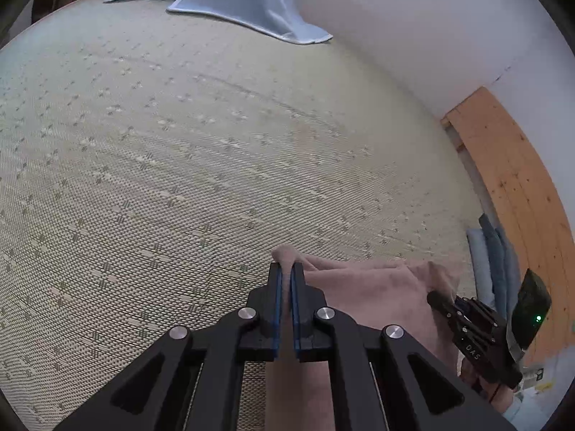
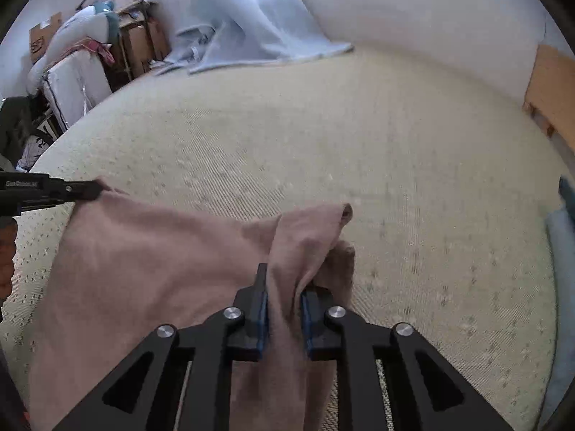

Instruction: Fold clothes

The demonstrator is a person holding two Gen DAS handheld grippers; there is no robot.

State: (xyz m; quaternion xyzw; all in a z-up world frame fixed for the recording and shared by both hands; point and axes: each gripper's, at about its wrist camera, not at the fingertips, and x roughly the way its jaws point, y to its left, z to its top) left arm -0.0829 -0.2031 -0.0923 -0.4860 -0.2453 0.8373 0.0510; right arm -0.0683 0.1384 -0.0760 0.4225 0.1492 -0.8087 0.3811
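A pink garment (image 2: 143, 258) hangs stretched between my two grippers above a woven beige mat (image 2: 359, 143). My left gripper (image 1: 286, 269) is shut on one corner of the pink garment (image 1: 366, 287), cloth pinched between its blue pads. My right gripper (image 2: 284, 287) is shut on the other corner, with a bunched fold spilling over its fingers. In the right wrist view the left gripper (image 2: 95, 188) holds the far corner at the left edge. In the left wrist view the right gripper (image 1: 436, 298) shows at lower right.
A light blue cloth (image 1: 251, 3) lies crumpled at the far edge of the mat (image 1: 179, 143), also in the right wrist view (image 2: 251, 21). Folded blue clothes (image 1: 492, 258) sit at the right by a wooden board (image 1: 514, 179). Boxes and clutter (image 2: 79, 61) stand at far left.
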